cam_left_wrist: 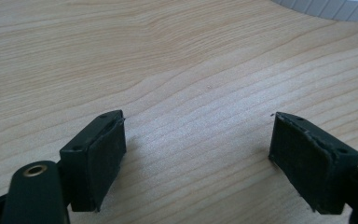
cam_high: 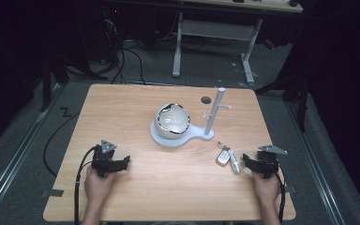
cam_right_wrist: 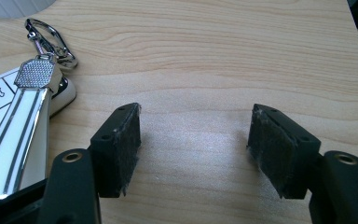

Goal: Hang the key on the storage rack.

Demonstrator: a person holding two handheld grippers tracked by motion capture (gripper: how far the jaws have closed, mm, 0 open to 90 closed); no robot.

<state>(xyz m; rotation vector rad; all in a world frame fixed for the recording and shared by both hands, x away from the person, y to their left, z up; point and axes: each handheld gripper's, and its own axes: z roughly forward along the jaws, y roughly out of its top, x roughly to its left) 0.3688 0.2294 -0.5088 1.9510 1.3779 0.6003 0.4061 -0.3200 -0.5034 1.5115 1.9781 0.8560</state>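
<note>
The right gripper (cam_right_wrist: 196,140) rests on the light wooden table (cam_high: 168,187) with its black jaws spread wide and nothing between them. Just beside its left jaw lies the silver car key fob with a striped metal tag and a clip ring (cam_right_wrist: 23,107), flat on the wood, near the table's right front part and apart from the edge. The left gripper (cam_left_wrist: 198,154) sits at the left front, jaws likewise parted over bare wood. Between the two runs a broad open stretch of tabletop. Farther back, at the middle, stands a white stand with an upright post (cam_high: 214,112) carrying a glossy white-and-dark ball-shaped object (cam_high: 172,119).
</note>
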